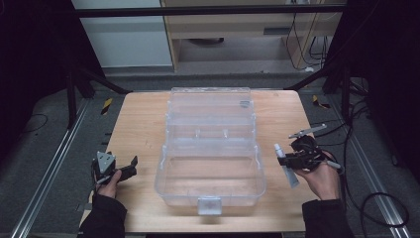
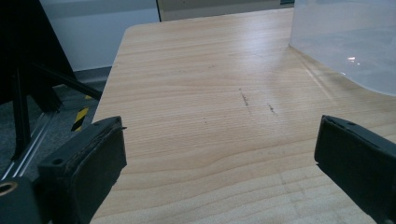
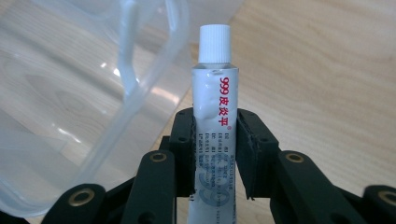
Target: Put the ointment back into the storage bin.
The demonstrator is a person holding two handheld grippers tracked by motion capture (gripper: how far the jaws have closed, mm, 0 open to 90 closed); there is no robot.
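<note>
In the high view, a clear plastic storage box (image 1: 210, 168) stands open in the middle of the wooden worktop (image 1: 143, 119), its lid (image 1: 210, 106) laid back toward the far edge and a latch at its near wall. The right gripper (image 1: 283, 159) is held just right of the box, above the worktop, with a white ointment tube (image 1: 286, 166) clamped between its fingers, the cap end pointing away from the person and the flat end toward them. The left gripper (image 1: 130, 166) sits low at the left side of the worktop, well apart from the box, with its fingers spread. In the left gripper view, the two black fingers (image 2: 88, 163) stand wide apart with nothing between them, bare wood ahead and a corner of the box (image 2: 345, 42) at the upper right. In the right gripper view, the fingers (image 3: 184, 149) press on both sides of the tube (image 3: 215, 116), which bears red print and a ribbed white cap (image 3: 215, 43); the rim of the box (image 3: 140, 93) curves just beside it at the left.
</note>
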